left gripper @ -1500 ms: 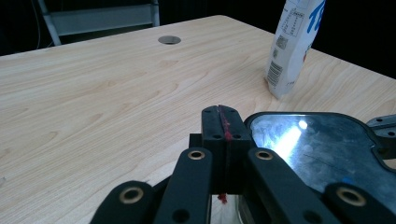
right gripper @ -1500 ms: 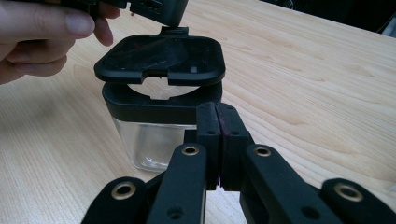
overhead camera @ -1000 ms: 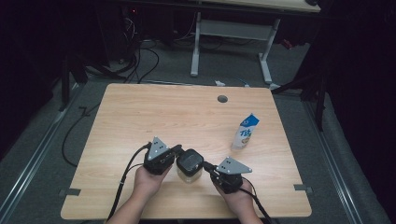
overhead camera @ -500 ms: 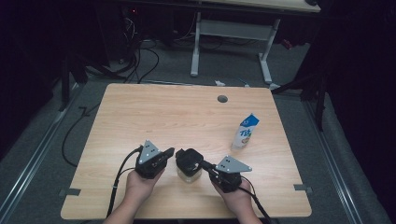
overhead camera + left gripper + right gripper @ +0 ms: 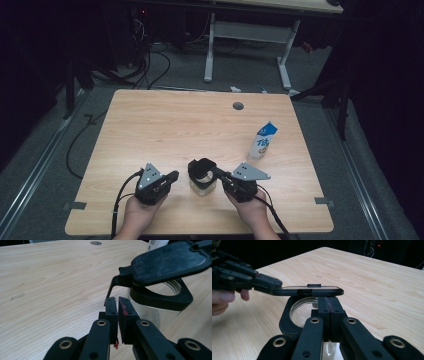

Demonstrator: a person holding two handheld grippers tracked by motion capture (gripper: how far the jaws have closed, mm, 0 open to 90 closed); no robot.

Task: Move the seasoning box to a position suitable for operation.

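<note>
A clear jar [image 5: 202, 187] with a black collar stands near the table's front middle; its black flip lid [image 5: 201, 166] is raised and lies about level over the mouth [image 5: 170, 262]. My left gripper [image 5: 172, 176] sits just left of the jar. Its jaws [image 5: 117, 300] have just been opening to a narrow slit with nothing between them, and the lid's thin tab [image 5: 110, 288] hangs right beyond their tips. My right gripper [image 5: 218, 175] is shut, its tips [image 5: 328, 300] against the black collar [image 5: 287, 317] under the lid. Whether it pinches anything is hidden.
A blue-and-white carton [image 5: 261, 141] stands upright at the right of the wooden table [image 5: 150, 125]. A round cable hole [image 5: 238, 106] lies near the far edge. Another desk's legs and cables fill the dark floor beyond.
My left gripper has drawn back to the left, away from the jar, and its jaws have parted slightly. The right gripper and the jar stay put.
</note>
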